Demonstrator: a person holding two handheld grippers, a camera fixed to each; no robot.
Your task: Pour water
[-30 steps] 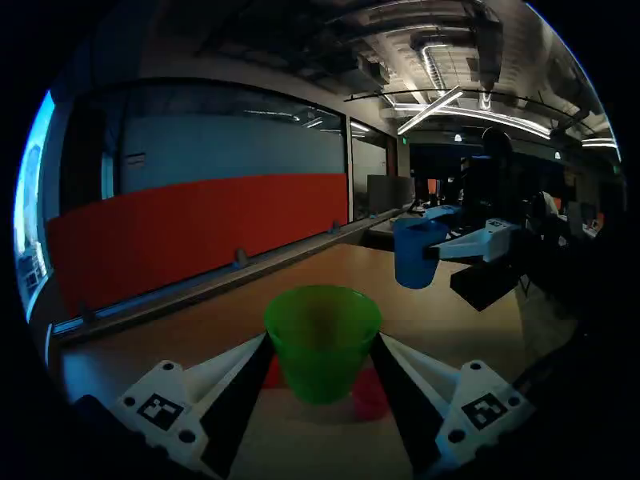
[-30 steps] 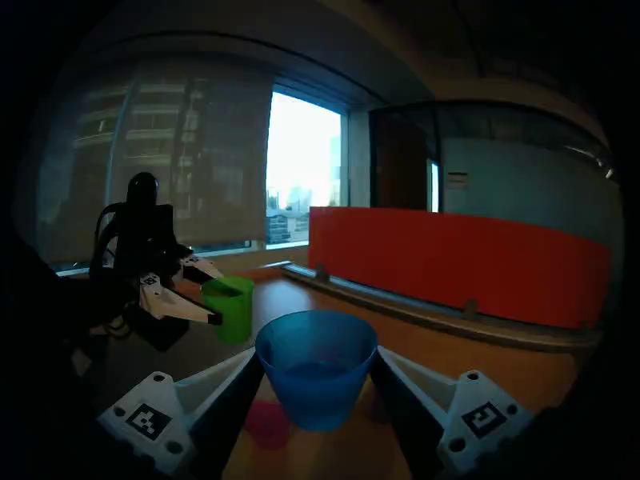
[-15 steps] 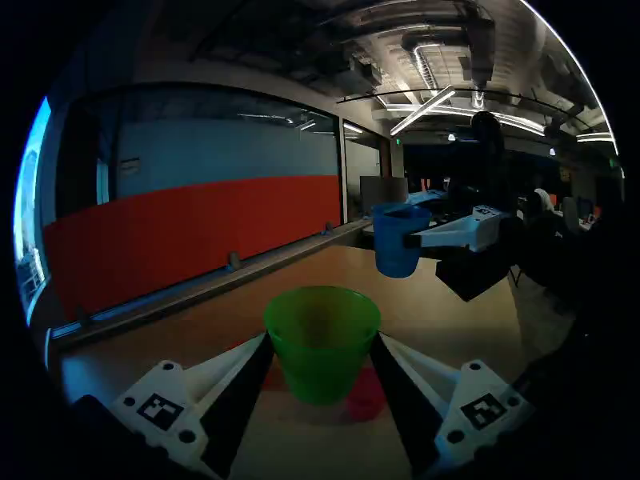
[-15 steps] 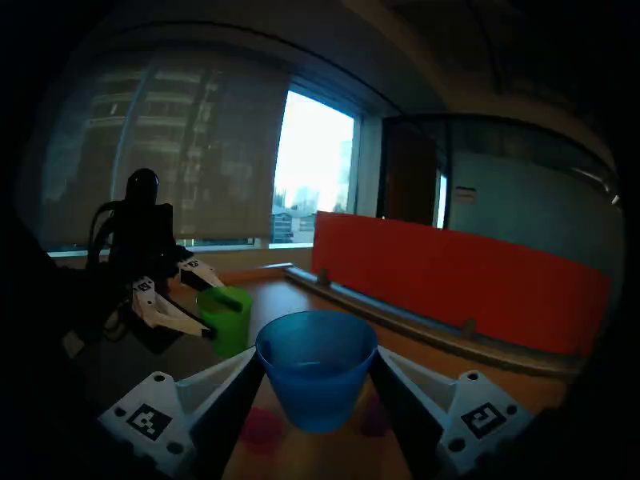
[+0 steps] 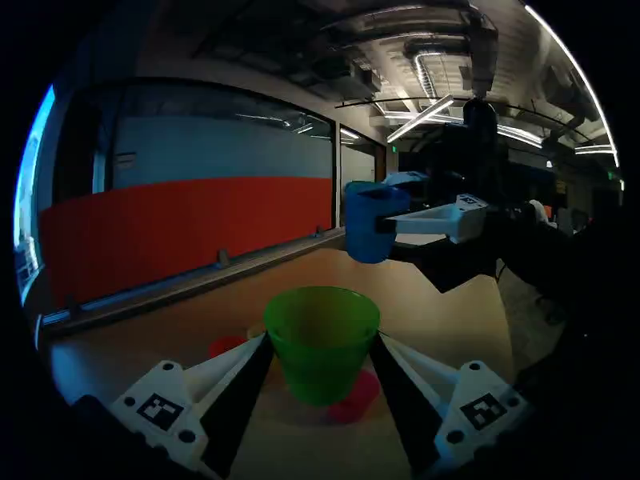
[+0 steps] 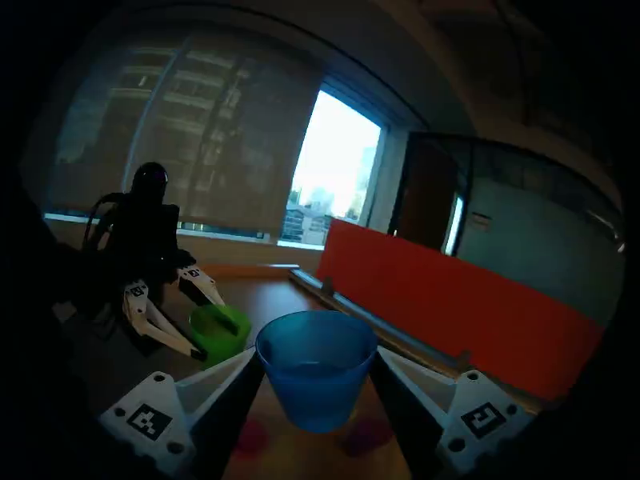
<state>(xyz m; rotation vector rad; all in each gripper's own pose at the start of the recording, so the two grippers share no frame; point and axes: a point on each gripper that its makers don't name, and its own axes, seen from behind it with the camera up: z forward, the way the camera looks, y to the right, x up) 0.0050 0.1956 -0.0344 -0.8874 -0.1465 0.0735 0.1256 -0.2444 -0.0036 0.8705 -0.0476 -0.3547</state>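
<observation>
Left gripper (image 5: 322, 342) jaws clamp green cup (image 5: 322, 368); right gripper (image 6: 318, 356) jaws clamp blue cup (image 6: 317, 404), water (image 6: 316, 371) inside.

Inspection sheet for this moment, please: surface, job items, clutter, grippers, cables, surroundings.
Surface: brown table, dimly lit.
Job's things: green cup, upright; blue cup, upright, with water in it, held above the table.
Clutter: red round pieces on the table near the green cup.
Grippers: left gripper shut on the green cup; right gripper shut on the blue cup.
Cables: nothing seen.
Surroundings: red partition, bright window, ceiling lights.
</observation>
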